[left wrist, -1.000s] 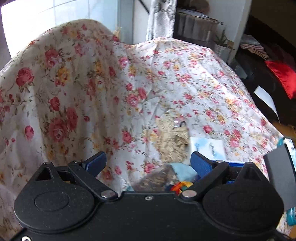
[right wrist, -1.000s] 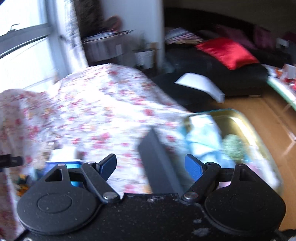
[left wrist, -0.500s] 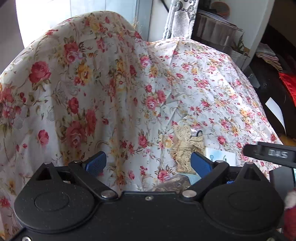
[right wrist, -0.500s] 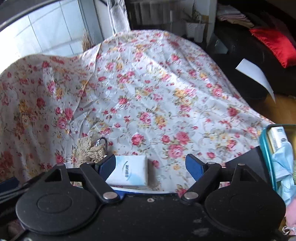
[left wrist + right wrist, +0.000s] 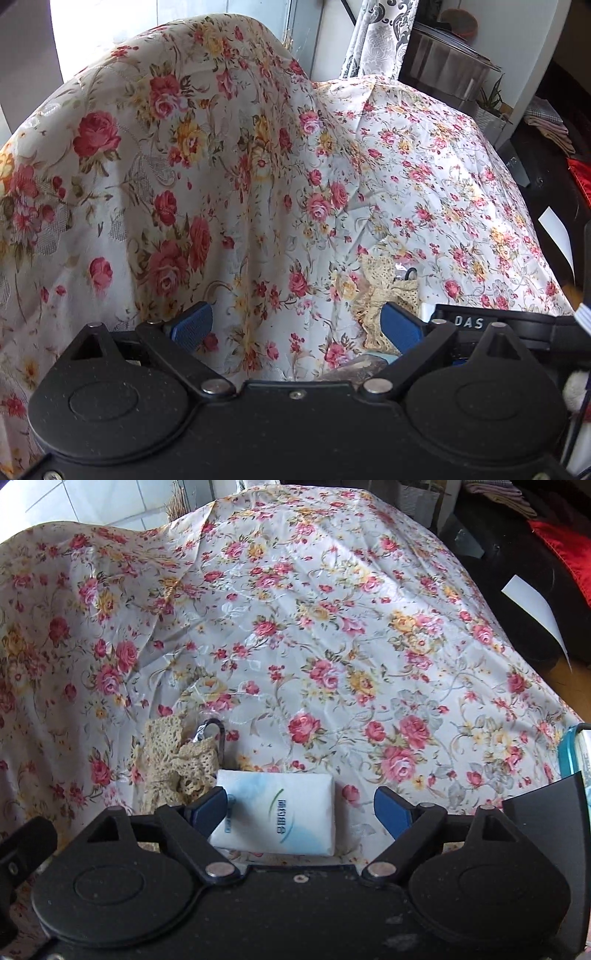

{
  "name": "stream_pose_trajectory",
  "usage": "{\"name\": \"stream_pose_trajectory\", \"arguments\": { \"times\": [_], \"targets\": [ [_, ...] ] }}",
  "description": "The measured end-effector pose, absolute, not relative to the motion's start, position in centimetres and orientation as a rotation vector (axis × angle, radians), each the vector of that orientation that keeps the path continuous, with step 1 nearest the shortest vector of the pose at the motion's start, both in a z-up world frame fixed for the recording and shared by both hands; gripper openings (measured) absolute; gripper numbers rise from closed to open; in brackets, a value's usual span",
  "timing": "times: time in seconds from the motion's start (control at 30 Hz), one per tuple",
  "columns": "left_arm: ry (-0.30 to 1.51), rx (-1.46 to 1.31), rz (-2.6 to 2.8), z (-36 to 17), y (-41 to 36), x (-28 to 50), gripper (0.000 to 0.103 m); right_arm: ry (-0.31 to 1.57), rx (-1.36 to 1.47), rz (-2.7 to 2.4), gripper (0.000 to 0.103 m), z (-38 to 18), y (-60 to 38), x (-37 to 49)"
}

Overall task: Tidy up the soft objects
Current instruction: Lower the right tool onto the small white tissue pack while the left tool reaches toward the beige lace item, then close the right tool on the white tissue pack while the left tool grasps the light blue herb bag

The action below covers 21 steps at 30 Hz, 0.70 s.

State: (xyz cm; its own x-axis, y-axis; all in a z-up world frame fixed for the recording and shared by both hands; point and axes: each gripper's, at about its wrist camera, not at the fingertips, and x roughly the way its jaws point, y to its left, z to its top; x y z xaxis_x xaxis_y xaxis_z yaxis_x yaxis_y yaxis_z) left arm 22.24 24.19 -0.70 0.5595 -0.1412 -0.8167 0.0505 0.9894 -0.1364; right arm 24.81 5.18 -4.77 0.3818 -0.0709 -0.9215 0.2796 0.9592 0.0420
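Observation:
A white tissue pack (image 5: pixel 275 812) lies on the flowered cloth (image 5: pixel 314 635). My right gripper (image 5: pixel 299 806) hangs over it, jaws opening; the pack sits between the blue fingers, close to the left pad (image 5: pixel 208 808) and clear of the right one. A beige crochet piece (image 5: pixel 177 757) with a metal clip lies just left of the pack; the left wrist view shows the same crochet piece (image 5: pixel 384 288). My left gripper (image 5: pixel 295 326) is open over bare flowered cloth (image 5: pixel 221 166), the crochet by its right pad. A brownish soft item (image 5: pixel 354 369) peeks out under it.
A teal-rimmed box (image 5: pixel 570 753) with a dark lid (image 5: pixel 546 801) stands at the right edge. Past the cloth a dark sofa holds a red cushion (image 5: pixel 565 550) and a white sheet (image 5: pixel 532 605). A cloth-draped hump (image 5: pixel 147 110) rises at left.
The right gripper swung left from the teal box, came down over the tissue pack and widened its jaws. The left gripper drifted a little left and rolled slightly.

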Motion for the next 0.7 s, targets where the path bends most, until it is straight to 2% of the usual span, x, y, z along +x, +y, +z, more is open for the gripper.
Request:
{"name": "stream_pose_trajectory", "arguments": {
  "times": [0.07, 0.4, 0.6, 0.7],
  "targets": [
    [0.972, -0.108, -0.114, -0.7, 24.3, 22.3, 0.095, 1.165, 0.204, -0.212, 0.092, -5.1, 5.7, 25.0],
    [0.982, -0.105, -0.110, -0.9, 24.3, 22.5, 0.095, 1.191, 0.107, -0.185, 0.090, -6.8, 7.6, 26.1],
    [0.987, -0.106, -0.116, -1.0, 24.3, 22.6, 0.095, 1.195, 0.110, -0.178, 0.074, -7.2, 7.5, 25.9],
    [0.988, -0.103, -0.113, -1.1, 24.3, 22.6, 0.095, 1.182, 0.119, -0.177, 0.074, -7.0, 7.2, 25.9]
  ]
}}
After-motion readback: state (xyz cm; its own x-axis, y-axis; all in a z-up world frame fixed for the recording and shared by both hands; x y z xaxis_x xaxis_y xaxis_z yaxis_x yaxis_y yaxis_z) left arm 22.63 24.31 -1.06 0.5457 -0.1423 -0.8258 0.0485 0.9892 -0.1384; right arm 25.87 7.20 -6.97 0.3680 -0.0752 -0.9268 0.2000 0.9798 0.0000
